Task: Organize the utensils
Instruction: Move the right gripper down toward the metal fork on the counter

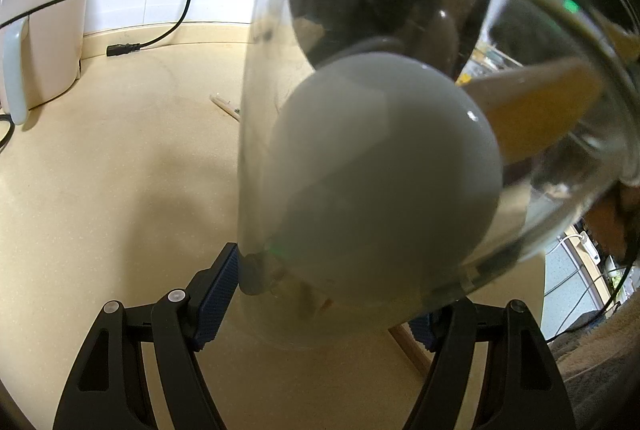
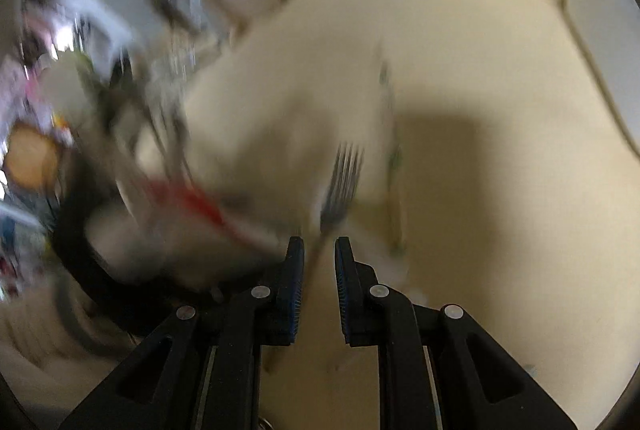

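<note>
- On my left wrist view, a cream pot [image 1: 44, 30] stands at the far left against the tiled wall, and a black cable [image 1: 188, 2] trails down to the counter [image 1: 120, 190].
- The counter between the pot and my jar is bare and wide, apart from 1 pale stick [image 1: 225, 107] lying near the jar's left wall.
- My left gripper [image 1: 324, 310] is clamped on the base of a clear glass jar [image 1: 256, 118], 1 blue pad on each side of it.
- The jar's long axis runs away from the camera and up, with its rim at the top of the view.
- Inside it I see a pale grey spoon [image 1: 384, 170], its rounded bowl facing me, and a wooden spatula [image 1: 540, 110] slanting to the upper right.
- The counter's edge falls away just right of the jar, so there is little room on that side.
- My right wrist view is smeared; the clutter at its left is too blurred to name.
- My right gripper [image 2: 320, 258] has its jaws nearly together around the handle of a metal fork [image 2: 344, 170], which looks sharp against the smear.
- The fork's long axis follows the fingers, with 4 tines pointing away from me over the counter.
- To its right the counter is open up to the wall.
</note>
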The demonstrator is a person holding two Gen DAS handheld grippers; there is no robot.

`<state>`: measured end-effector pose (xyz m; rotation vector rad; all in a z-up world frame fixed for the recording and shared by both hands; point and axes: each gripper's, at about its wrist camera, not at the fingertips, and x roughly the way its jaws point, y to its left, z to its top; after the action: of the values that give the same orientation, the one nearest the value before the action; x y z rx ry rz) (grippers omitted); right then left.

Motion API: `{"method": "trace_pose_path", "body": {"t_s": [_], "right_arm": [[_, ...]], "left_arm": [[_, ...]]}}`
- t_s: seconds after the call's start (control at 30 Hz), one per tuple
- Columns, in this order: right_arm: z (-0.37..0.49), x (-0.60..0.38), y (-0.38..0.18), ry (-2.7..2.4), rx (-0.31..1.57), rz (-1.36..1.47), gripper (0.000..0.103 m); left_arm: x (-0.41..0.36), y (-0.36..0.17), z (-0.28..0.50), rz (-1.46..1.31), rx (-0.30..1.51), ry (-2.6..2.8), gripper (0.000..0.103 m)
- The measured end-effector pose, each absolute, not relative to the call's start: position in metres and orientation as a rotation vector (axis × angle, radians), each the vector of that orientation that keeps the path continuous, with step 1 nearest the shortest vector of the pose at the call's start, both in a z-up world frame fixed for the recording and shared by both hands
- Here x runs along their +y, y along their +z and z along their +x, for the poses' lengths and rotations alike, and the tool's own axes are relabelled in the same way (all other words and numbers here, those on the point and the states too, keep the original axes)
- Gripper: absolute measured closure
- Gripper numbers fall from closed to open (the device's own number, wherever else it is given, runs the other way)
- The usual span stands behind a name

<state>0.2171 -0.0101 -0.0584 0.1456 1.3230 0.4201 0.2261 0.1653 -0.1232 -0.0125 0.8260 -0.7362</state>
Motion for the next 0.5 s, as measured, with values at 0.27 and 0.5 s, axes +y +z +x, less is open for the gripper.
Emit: {"method": "trace_pose_path", "body": {"t_s": [0.27, 0.5], "right_arm": [[0.192, 0.037, -0.09, 0.48, 1.347, -0.126, 0.069], [0.189, 0.018, -0.105, 0.295, 1.293, -0.286, 0.066]], "left_arm": [[0.166, -0.125, 0.228, -0.02, 0.836, -0.728, 0.025], [0.156, -0.124, 0.224, -0.009, 0.832, -0.72, 0.025]]}}
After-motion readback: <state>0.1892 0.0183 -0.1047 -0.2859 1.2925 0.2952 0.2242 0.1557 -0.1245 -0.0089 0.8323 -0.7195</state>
